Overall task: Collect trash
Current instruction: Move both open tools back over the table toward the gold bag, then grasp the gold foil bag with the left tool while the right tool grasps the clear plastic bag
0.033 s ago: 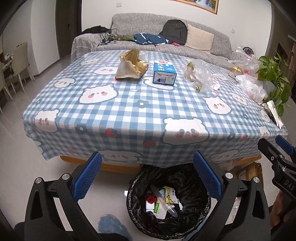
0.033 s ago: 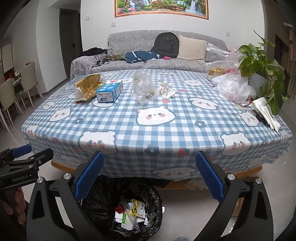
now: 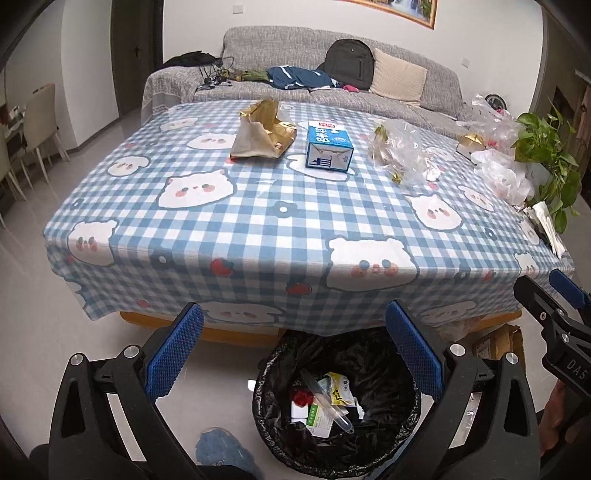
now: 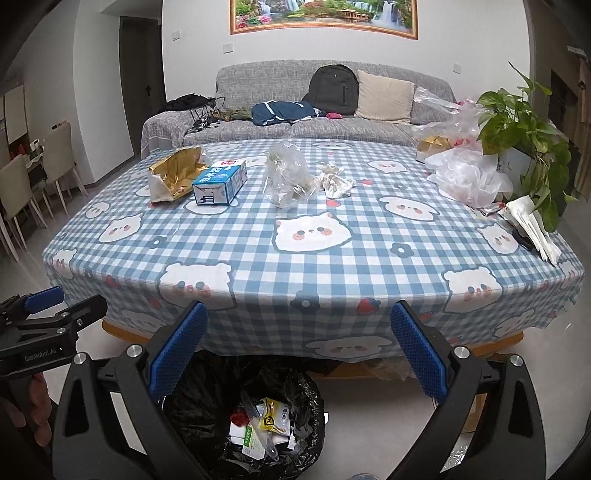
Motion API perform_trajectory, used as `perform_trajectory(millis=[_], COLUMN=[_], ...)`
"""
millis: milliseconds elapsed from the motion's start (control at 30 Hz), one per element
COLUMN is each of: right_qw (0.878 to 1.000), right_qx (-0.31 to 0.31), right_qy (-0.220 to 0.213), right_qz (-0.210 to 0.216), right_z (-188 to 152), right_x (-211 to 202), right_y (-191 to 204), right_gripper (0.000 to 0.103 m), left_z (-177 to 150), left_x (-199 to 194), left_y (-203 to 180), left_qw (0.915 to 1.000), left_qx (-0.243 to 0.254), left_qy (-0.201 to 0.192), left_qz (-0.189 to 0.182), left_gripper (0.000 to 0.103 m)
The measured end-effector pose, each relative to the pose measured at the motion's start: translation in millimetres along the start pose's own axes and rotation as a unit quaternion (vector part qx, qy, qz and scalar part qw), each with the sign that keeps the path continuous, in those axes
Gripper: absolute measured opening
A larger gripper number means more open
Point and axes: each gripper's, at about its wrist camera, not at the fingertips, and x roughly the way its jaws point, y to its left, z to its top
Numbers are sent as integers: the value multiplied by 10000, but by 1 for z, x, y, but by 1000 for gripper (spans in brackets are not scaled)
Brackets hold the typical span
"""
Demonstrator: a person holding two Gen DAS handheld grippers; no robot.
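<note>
two handheld grippers held low over a black-lined bin [image 3: 334, 402] on the floor, just in front of a table draped in a blue checked cloth [image 3: 258, 236] with bear faces. probably poised here because the bin is the drop point and the trash sits on the cloth beyond it.

left gripper [image 3: 293, 354]: blue pads spread wide, nothing between them, bin directly below. right gripper [image 4: 299, 354]: likewise wide and empty, bin below and slightly left of its centre. wrappers, a packet and a clear plastic piece already lying in the bin.

trash left on the table, all placed relative to the blue milk carton [image 3: 328, 146], left to right: a crumpled gold foil bag [image 3: 264, 131] just left of the carton, nearly touching; the carton itself on its side, far from the near edge; a crinkled clear plastic bag [image 3: 400, 151] to its right; white plastic bags [image 3: 504, 177] well to the right, beside a potted plant [image 3: 546, 155]. likely next pick: anything in the carton's row, a long reach across the cloth.

seen only from the right wrist: a crumpled paper wad [image 4: 334, 181] right of the clear bag, white folded papers [image 4: 532, 225] at the far right edge, and a framed landscape painting [image 4: 325, 14] above the sofa [image 4: 258, 79]. seen more fully from the left wrist: the bin's whole opening, and a cardboard box [image 3: 496, 341] under the table's right side.

each view also catching the other gripper at its outer edge, gripped by a hand.
</note>
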Motion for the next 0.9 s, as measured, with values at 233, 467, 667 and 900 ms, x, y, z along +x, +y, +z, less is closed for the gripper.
perform_trajectory(millis=[233,467,667,900], right_qw=[9999,9999,9999,9999], right_qx=[-132,-80,-47,-33], right_qy=[36,65,98,116], right_qz=[63,107,6,-76], right_z=[23,52,71,99], right_x=[22,59,93,132], right_y=[8,8,9,12], right_gripper=[95,95,95,95], left_z=[26,57,91,135], left_x=[13,35,60,97], left_y=[9,15,27,45], left_qw=[10000,9998,9997,9999], left_qx=[80,155,164,-79], left_qy=[-59,-104,-171,-9], left_qz=[-2,-32,102,69], left_gripper=[97,97,97,96])
